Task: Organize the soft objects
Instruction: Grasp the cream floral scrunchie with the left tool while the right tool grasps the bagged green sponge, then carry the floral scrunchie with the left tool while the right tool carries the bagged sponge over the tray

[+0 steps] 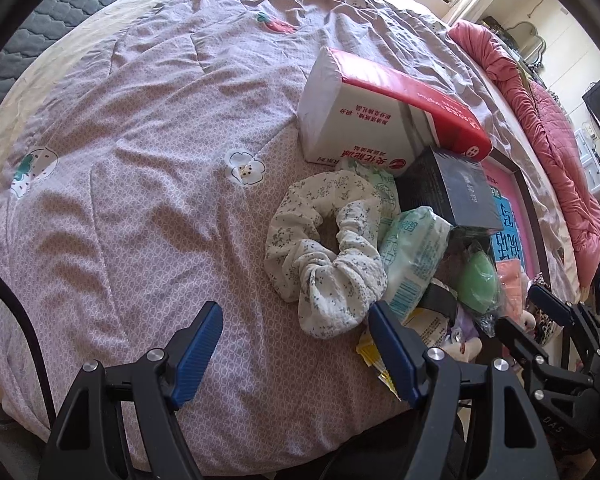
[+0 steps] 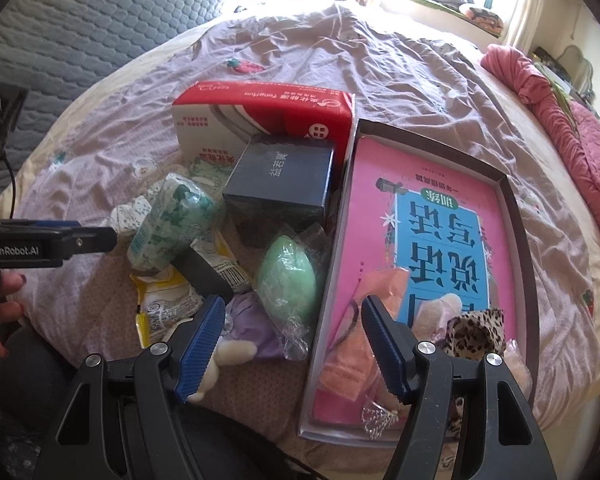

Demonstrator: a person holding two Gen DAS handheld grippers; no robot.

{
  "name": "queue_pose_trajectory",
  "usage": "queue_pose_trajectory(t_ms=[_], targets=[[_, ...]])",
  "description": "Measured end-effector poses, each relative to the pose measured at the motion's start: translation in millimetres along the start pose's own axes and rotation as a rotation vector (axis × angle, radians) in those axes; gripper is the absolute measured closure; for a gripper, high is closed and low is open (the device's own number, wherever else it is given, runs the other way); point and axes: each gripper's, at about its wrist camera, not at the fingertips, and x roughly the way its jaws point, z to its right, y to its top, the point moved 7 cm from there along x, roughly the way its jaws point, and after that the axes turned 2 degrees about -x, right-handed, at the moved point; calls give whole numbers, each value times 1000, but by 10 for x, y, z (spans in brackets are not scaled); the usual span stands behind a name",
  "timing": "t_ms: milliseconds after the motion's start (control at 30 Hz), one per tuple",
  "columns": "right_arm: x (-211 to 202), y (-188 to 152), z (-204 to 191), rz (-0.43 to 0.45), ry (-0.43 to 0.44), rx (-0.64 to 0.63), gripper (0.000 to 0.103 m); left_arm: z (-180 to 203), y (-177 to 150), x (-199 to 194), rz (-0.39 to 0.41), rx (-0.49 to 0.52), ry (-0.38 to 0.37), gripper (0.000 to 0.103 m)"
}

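Fingers (image 1: 202,354) of both grippers spread, nothing held. Scrunchie (image 1: 326,252) just ahead of left pair, unsorted; tray (image 2: 518,240) beside right pair partly filled.

Red-white carton (image 2: 260,116), dark box (image 2: 280,178), pink book (image 2: 440,216), red quilt (image 1: 548,140)

My right gripper (image 2: 292,344) hangs open over the bedspread (image 2: 400,76); green sponge (image 2: 286,276) left of the tray (image 2: 518,216); leopard scrunchie (image 2: 478,330) inside.
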Motion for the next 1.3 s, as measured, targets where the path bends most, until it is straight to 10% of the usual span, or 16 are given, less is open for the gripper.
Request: queue_pose_trajectory(t_ms=[267,867,1133,1300], targets=[[176,60,-91,-6,-27,-93,31,17,43,89,-15,-18,-24,28],[430,109,-63,-18,5,-53,66,-50,166,382,-52,-146,-135,29],[369,104,3,4,60,25,67,-66,194,477,-64,-196,-230,74],[284,112,36,34,91,66,67,43,209,365,-21,-113,-201,82]])
